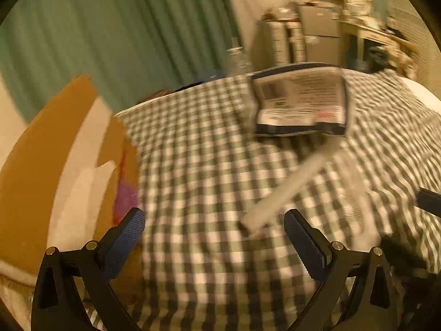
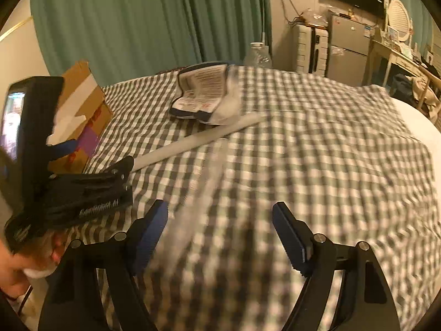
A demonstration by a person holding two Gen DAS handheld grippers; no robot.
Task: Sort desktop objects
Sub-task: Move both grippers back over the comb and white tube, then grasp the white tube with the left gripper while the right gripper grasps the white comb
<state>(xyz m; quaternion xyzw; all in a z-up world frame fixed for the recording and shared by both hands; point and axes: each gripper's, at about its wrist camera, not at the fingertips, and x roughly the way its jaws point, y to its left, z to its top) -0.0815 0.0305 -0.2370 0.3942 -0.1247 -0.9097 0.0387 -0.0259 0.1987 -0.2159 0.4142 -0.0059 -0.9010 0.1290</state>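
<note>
A long white stick (image 1: 292,182) lies slantwise on the green-and-white checked cloth (image 1: 198,151). Its near end rests just inside the right fingertip of my left gripper (image 1: 213,215), which is open and holds nothing. Behind the stick lies a printed packet with a dark blue border (image 1: 300,102). In the right wrist view, the same stick (image 2: 198,140) and packet (image 2: 204,93) sit ahead and to the left. My right gripper (image 2: 219,207) is open over the cloth, empty. A blurred clear strip (image 2: 204,182) runs toward its left finger. The left gripper (image 2: 97,154) hovers by the stick's end.
An open cardboard box (image 2: 80,110) with white tape stands at the table's left edge, close to the left gripper. A clear bottle (image 2: 256,53) stands at the far edge before a green curtain (image 2: 137,22). A small fridge (image 2: 347,47) and a desk (image 2: 399,55) stand beyond. A hand (image 2: 16,270) shows at bottom left.
</note>
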